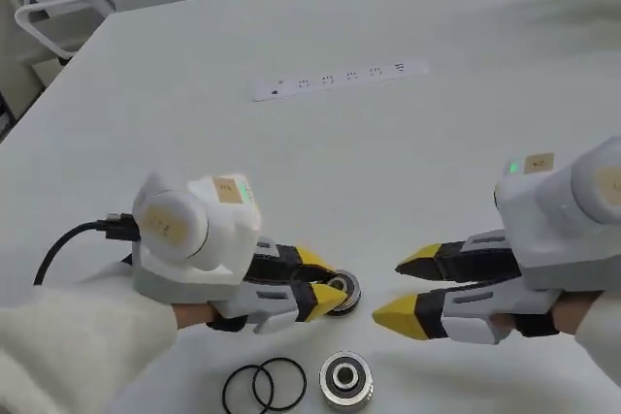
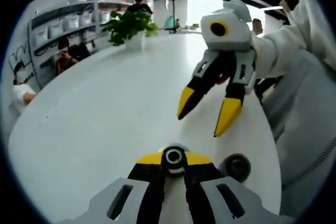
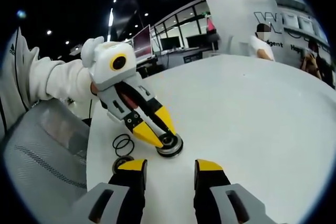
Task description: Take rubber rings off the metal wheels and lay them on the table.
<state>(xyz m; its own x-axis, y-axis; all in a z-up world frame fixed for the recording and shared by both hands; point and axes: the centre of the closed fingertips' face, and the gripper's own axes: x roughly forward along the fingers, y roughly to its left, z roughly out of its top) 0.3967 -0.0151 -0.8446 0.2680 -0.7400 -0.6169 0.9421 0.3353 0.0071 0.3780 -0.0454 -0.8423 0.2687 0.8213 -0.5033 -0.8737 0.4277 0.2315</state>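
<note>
A metal wheel (image 1: pixel 343 292) with a dark rim lies on the white table (image 1: pixel 388 162), and my left gripper (image 1: pixel 328 282) is shut on it. The left gripper view has that wheel (image 2: pixel 173 157) between my own yellow tips. My right gripper (image 1: pixel 408 289) hovers open just right of it, nothing between its fingers. A second metal wheel (image 1: pixel 346 378) lies flat nearer to me. Two black rubber rings (image 1: pixel 264 386) lie overlapping beside it. In the right gripper view, the left gripper (image 3: pixel 161 136) pinches the wheel (image 3: pixel 170 146), with the rings (image 3: pixel 123 142) to its left.
A white power strip (image 1: pixel 340 79) lies across the middle of the table. A black cable (image 1: pixel 68 239) runs from the left gripper's back. A potted plant (image 2: pixel 128 24) stands far off on the table. People sit at the far edge.
</note>
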